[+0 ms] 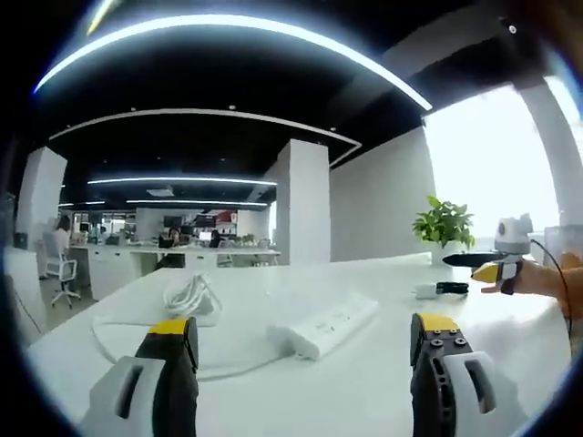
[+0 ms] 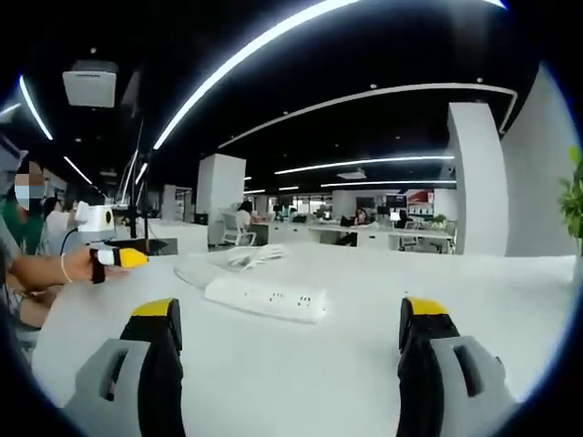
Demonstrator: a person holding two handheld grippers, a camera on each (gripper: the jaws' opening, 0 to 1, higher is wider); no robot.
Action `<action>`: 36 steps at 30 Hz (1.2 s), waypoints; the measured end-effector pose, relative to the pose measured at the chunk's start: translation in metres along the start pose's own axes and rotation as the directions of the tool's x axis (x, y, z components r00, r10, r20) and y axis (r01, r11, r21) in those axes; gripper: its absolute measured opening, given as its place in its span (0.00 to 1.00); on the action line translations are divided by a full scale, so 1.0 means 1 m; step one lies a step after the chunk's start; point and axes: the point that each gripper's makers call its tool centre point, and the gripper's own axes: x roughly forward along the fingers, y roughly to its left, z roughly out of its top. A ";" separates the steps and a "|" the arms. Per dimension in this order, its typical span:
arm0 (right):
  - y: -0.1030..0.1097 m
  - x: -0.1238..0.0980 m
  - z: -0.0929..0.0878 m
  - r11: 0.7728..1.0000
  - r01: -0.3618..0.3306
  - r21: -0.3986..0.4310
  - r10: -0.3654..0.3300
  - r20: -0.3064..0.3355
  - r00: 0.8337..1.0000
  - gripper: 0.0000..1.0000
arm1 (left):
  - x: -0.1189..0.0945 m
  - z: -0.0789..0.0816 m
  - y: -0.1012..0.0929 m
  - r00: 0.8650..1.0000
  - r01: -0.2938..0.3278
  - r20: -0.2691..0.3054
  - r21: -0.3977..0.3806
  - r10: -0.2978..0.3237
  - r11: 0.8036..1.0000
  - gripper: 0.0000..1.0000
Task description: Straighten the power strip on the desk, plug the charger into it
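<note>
White power strip (image 1: pixel 322 326) and cable (image 1: pixel 191 296), white desk (image 2: pixel 364 382), yellow-tipped grey-black gripper (image 1: pixel 305 341)

One white power strip (image 1: pixel 323 325) with one coiled white cable (image 1: pixel 191 296) lies on the worktop (image 1: pixel 364 382). One small white charger (image 1: pixel 425 291) sits near one black item (image 1: pixel 452 289). One potted plant (image 1: pixel 444 224) stands at the far edge.
</note>
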 end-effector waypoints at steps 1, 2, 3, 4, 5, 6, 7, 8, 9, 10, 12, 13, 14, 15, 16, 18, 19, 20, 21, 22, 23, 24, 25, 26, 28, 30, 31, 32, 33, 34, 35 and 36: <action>0.000 0.002 -0.002 1.000 -0.004 0.001 0.004 -0.002 1.000 1.00 | 0.002 -0.002 0.000 1.000 0.004 -0.006 -0.003 -0.004 1.000 0.99; 0.000 0.004 -0.003 1.000 -0.007 0.002 0.007 -0.003 1.000 0.99 | 0.004 -0.003 0.000 1.000 0.006 -0.010 -0.007 -0.006 1.000 0.99; -0.001 0.006 -0.005 1.000 -0.010 0.005 0.010 -0.007 1.000 0.99 | 0.006 -0.003 0.000 1.000 0.007 -0.011 -0.010 -0.007 1.000 0.99; -0.001 0.008 -0.006 1.000 -0.012 0.008 0.012 -0.010 1.000 0.99 | 0.008 -0.004 0.001 1.000 0.005 -0.011 -0.010 -0.006 1.000 0.99; -0.001 0.010 -0.007 1.000 -0.013 0.010 0.013 -0.011 1.000 0.99 | 0.009 -0.005 0.001 1.000 0.003 -0.011 -0.008 -0.003 1.000 0.99; -0.001 0.012 -0.008 1.000 -0.014 0.011 0.014 -0.010 1.000 0.99 | 0.010 -0.005 0.002 1.000 0.002 -0.012 -0.008 -0.002 1.000 0.99; -0.001 0.013 -0.009 1.000 -0.016 0.010 0.016 -0.009 1.000 0.98 | 0.012 -0.006 0.003 1.000 0.001 -0.014 -0.009 -0.001 1.000 0.99; -0.001 0.015 -0.009 1.000 -0.018 0.004 0.018 -0.004 1.000 0.98 | 0.014 -0.006 0.003 1.000 0.001 -0.015 -0.011 -0.001 1.000 0.99; -0.001 0.017 -0.009 1.000 -0.019 -0.001 0.019 0.001 1.000 0.97 | 0.015 -0.007 0.004 1.000 0.000 -0.014 -0.014 0.000 1.000 0.99; -0.002 0.019 -0.009 1.000 -0.018 -0.002 0.018 0.005 1.000 0.97 | 0.017 -0.007 0.004 1.000 -0.001 -0.012 -0.015 0.001 1.000 0.99; -0.003 0.023 -0.008 1.000 -0.016 -0.003 0.016 0.020 1.000 0.97 | 0.020 -0.008 0.005 1.000 -0.001 -0.011 -0.016 0.001 1.000 0.99; -0.004 0.026 -0.008 1.000 -0.018 -0.004 0.018 0.028 0.999 0.97 | 0.022 -0.009 0.005 1.000 0.001 -0.009 -0.014 -0.001 1.000 0.99; -0.003 0.030 -0.008 1.000 -0.022 -0.008 0.023 0.030 0.999 0.97 | 0.024 -0.009 0.004 1.000 0.002 -0.006 -0.009 -0.002 1.000 0.99; -0.003 0.033 -0.009 1.000 -0.027 -0.015 0.027 0.026 0.999 0.97 | 0.026 -0.009 0.005 1.000 0.004 -0.003 -0.004 -0.004 1.000 0.99; -0.002 0.036 -0.011 0.999 -0.031 -0.021 0.032 0.018 0.999 0.97 | 0.028 -0.009 0.004 1.000 0.011 0.001 0.004 -0.011 1.000 0.99; -0.001 0.042 -0.014 0.999 -0.042 -0.027 0.042 0.011 0.999 0.97 | 0.031 -0.009 0.002 1.000 0.022 0.004 0.013 -0.022 1.000 0.99; 0.000 0.045 -0.014 0.999 -0.045 -0.028 0.046 0.013 0.999 0.97 | 0.033 -0.008 0.002 1.000 0.025 0.009 0.021 -0.025 0.999 0.99; 0.001 0.047 -0.014 0.998 -0.048 -0.029 0.049 0.017 0.999 0.97 | 0.034 -0.007 0.001 1.000 0.027 0.015 0.030 -0.028 0.999 0.99; 0.002 0.050 -0.015 0.998 -0.051 -0.031 0.052 0.018 0.998 0.97 | 0.036 -0.007 0.001 0.999 0.029 0.019 0.039 -0.030 0.999 0.99; 0.003 0.053 -0.017 0.998 -0.057 -0.037 0.058 0.012 0.998 0.97 | 0.038 -0.007 0.001 0.999 0.030 0.021 0.044 -0.031 0.999 0.99; 0.003 0.056 -0.018 0.997 -0.062 -0.041 0.062 0.004 0.998 0.97 | 0.039 -0.007 0.001 0.999 0.031 0.021 0.046 -0.032 0.998 0.99; 0.003 0.059 -0.021 0.997 -0.064 -0.046 0.064 -0.005 0.998 0.97 | 0.041 -0.007 0.000 0.999 0.033 0.019 0.048 -0.034 0.998 0.99; 0.003 0.061 -0.023 0.997 -0.067 -0.047 0.067 -0.014 0.998 0.97 | 0.043 -0.007 -0.001 0.999 0.038 0.018 0.050 -0.039 0.998 0.99; 0.002 0.063 -0.024 0.996 -0.069 -0.049 0.068 -0.018 0.998 0.97 | 0.045 -0.008 -0.001 0.999 0.040 0.010 0.051 -0.040 0.998 0.99; 0.003 0.067 -0.029 0.996 -0.076 -0.049 0.074 -0.034 0.997 0.97 | 0.049 -0.011 -0.001 0.999 0.042 -0.004 0.052 -0.041 0.998 0.99; 0.002 0.071 -0.032 0.996 -0.080 -0.050 0.078 -0.046 0.996 0.97 | 0.052 -0.015 -0.001 0.999 0.044 -0.016 0.046 -0.043 0.998 0.99; 0.002 0.073 -0.034 0.995 -0.083 -0.052 0.080 -0.051 0.995 0.97 | 0.052 -0.016 -0.001 0.999 0.045 -0.020 0.043 -0.045 0.998 0.99; 0.003 0.074 -0.036 0.995 -0.086 -0.054 0.083 -0.058 0.995 0.97 | 0.054 -0.018 -0.001 0.998 0.049 -0.027 0.039 -0.048 0.998 0.99; 0.003 0.075 -0.038 0.995 -0.089 -0.054 0.085 -0.063 0.994 0.97 | 0.055 -0.020 -0.002 0.998 0.051 -0.034 0.037 -0.050 0.998 0.99; 0.004 0.077 -0.040 0.994 -0.094 -0.054 0.090 -0.070 0.994 0.97 | 0.056 -0.021 -0.002 0.998 0.053 -0.039 0.038 -0.052 0.998 0.99; 0.004 0.078 -0.041 0.994 -0.097 -0.053 0.093 -0.074 0.993 0.97 | 0.057 -0.022 -0.002 0.998 0.054 -0.041 0.038 -0.053 0.998 0.99; 0.004 0.080 -0.042 0.994 -0.102 -0.047 0.098 -0.078 0.992 0.97 | 0.058 -0.024 -0.002 0.998 0.055 -0.046 0.037 -0.053 0.998 0.99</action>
